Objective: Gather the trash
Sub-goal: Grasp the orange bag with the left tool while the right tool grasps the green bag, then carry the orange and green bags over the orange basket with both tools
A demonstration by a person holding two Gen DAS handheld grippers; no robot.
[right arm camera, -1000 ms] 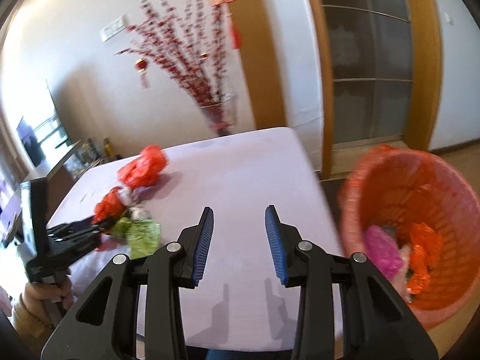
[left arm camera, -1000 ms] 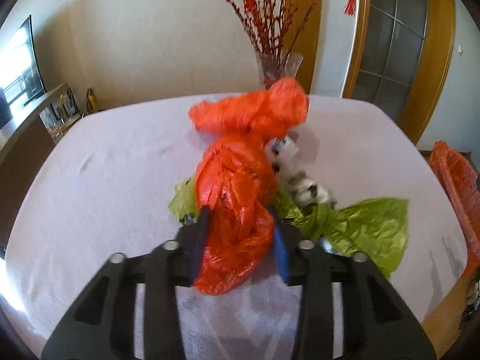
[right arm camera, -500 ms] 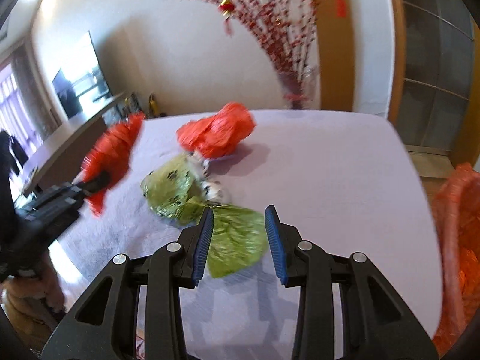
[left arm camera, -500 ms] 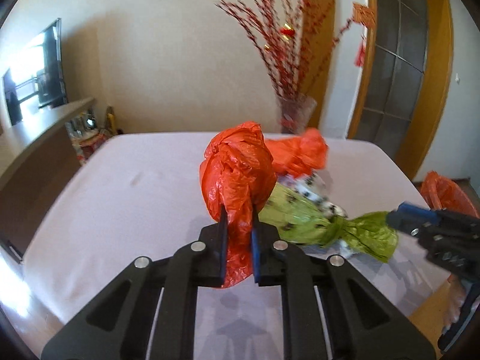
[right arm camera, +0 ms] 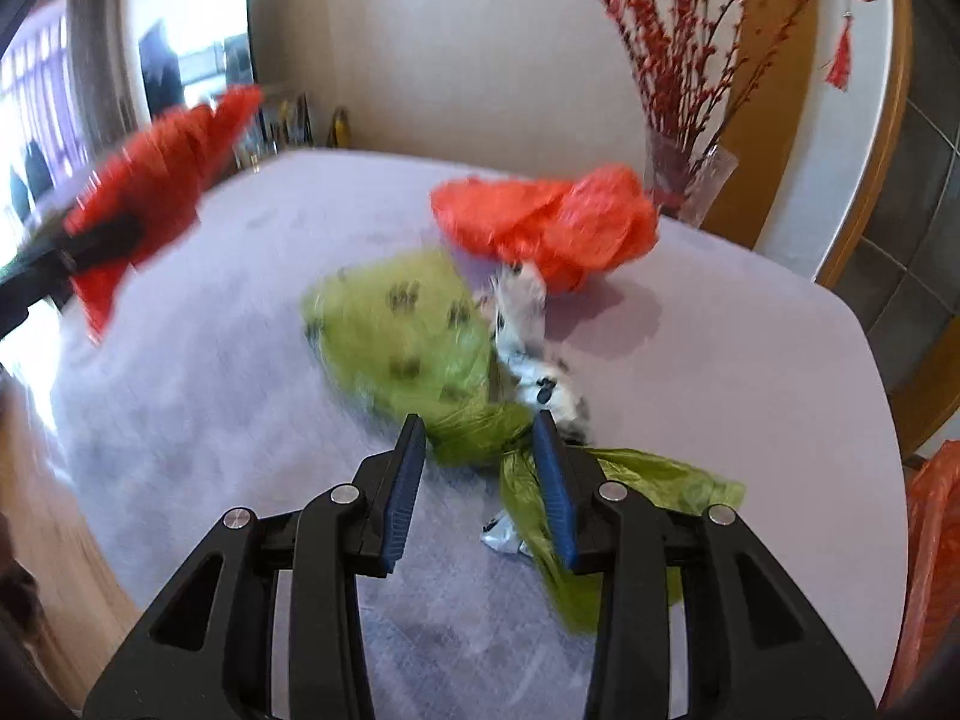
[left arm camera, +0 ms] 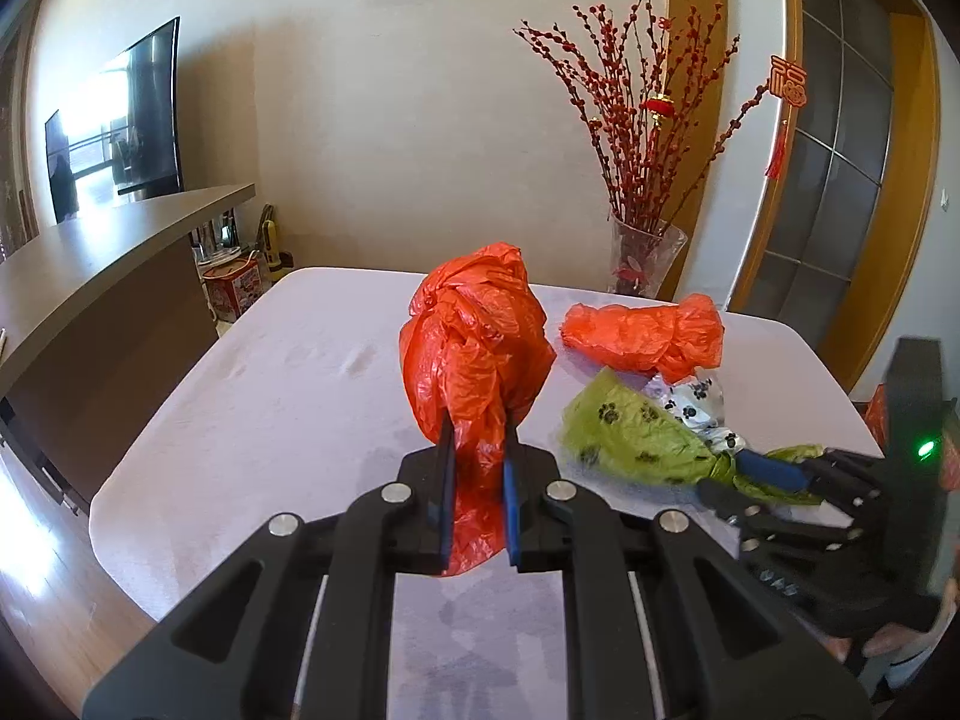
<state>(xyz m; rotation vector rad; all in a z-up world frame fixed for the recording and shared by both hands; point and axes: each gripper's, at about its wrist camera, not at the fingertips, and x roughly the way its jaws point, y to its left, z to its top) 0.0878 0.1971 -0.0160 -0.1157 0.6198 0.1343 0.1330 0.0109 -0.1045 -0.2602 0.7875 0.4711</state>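
My left gripper [left arm camera: 477, 450] is shut on an orange plastic bag [left arm camera: 477, 348] and holds it above the white table [left arm camera: 288, 396]; it also shows in the right wrist view [right arm camera: 150, 192]. My right gripper [right arm camera: 480, 450] is open, its fingers on either side of the knotted neck of a green paw-print bag [right arm camera: 408, 330] lying on the table. That gripper shows at the right in the left wrist view [left arm camera: 750, 477]. A second orange bag [left arm camera: 648, 333] and a white paw-print bag [left arm camera: 696, 399] lie behind the green one.
A glass vase [left arm camera: 645, 258] with red branches stands at the table's far edge. An orange-lined bin [right arm camera: 927, 570] is beyond the table's right edge. A brown counter [left arm camera: 90, 276] runs along the left. A door [left arm camera: 840, 180] is at the right.
My left gripper shut on the orange bag and lifted it off the table. My right gripper swung from the bin to the table and came down around the green bag's neck.
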